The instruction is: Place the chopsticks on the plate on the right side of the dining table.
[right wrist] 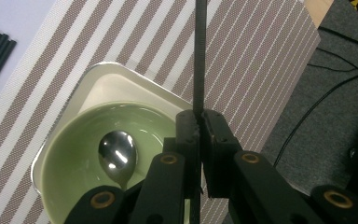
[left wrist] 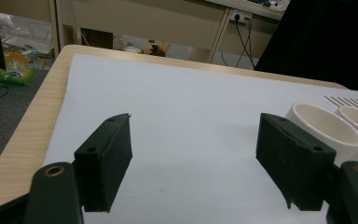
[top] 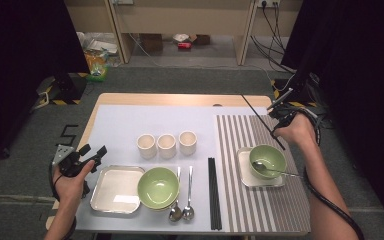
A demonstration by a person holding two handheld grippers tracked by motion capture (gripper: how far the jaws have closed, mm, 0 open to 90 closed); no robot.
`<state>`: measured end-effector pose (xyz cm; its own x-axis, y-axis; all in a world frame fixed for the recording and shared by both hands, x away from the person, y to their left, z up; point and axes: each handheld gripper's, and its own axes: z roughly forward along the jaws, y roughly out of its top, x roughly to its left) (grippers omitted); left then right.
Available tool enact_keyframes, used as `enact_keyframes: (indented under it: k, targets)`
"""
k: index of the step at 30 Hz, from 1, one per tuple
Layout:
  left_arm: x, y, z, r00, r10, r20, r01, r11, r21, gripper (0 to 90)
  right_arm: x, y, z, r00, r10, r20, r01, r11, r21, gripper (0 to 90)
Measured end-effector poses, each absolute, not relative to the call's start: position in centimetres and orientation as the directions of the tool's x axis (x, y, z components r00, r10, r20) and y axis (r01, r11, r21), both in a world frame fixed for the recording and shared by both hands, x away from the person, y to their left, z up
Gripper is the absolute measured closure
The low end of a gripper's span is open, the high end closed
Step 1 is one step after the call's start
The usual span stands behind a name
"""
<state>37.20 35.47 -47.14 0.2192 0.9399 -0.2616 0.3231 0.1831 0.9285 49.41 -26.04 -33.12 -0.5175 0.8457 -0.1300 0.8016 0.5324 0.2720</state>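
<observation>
My right gripper (top: 276, 129) hovers over the striped placemat (top: 260, 200), shut on a thin black chopstick (top: 256, 114) that slants up and away across the mat. In the right gripper view the jaws (right wrist: 200, 123) pinch the chopstick (right wrist: 199, 56) above a green bowl (right wrist: 70, 158) holding a metal spoon (right wrist: 117, 156). That bowl (top: 268, 160) sits on a small metal tray (top: 243, 177). My left gripper (top: 94, 151) rests at the table's left edge, open with nothing between its pads (left wrist: 107, 163).
On the pale mat lie a metal tray (top: 116, 190), a second green bowl (top: 158, 187), two spoons (top: 182, 210), black chopsticks (top: 213, 192) and three cream cups (top: 166, 145). The cups (left wrist: 326, 128) stand right of the left gripper. Cables trail off the far right corner.
</observation>
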Motion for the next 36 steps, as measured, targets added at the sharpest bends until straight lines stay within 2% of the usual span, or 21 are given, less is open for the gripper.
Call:
enact_keyframes:
  k: [6,11,18,24,28,29,36]
  targets:
    - [37.2,35.5,-47.2,0.217,0.94,-0.262,0.324,0.184,0.928,25.8,49.9,-26.8,-33.8,-0.613,0.769,-0.179,0.732,0.638,0.237,86.3]
    - [37.2,35.5,-47.2,0.217,0.94,-0.261,0.324,0.183,0.928,25.8,50.3,-27.7,-34.4,-0.651,0.735,-0.191,0.704,0.678,0.211,86.2]
    - [37.2,35.5,-47.3,0.215,0.941,-0.26,0.326,0.182,0.928,25.8,50.8,-28.5,-35.5,-0.773,0.6,-0.208,0.568,0.8,0.195,86.2]
    - [37.2,35.5,-47.3,0.215,0.941,-0.261,0.327,0.182,0.927,25.8,51.2,-29.0,-36.3,-0.807,0.549,-0.219,0.524,0.836,0.166,86.2]
    - [37.2,35.5,-47.3,0.212,0.942,-0.259,0.327,0.182,0.927,25.8,51.4,-29.1,-37.0,-0.843,0.494,-0.211,0.469,0.869,0.159,86.2]
    - [37.2,35.5,-47.3,0.212,0.942,-0.259,0.328,0.181,0.927,25.8,51.5,-29.2,-37.1,-0.862,0.454,-0.225,0.429,0.89,0.153,86.2]
    - [37.1,35.5,-47.4,0.211,0.942,-0.26,0.329,0.182,0.927,25.8,51.7,-29.4,-37.8,-0.889,0.401,-0.223,0.379,0.915,0.134,86.2]
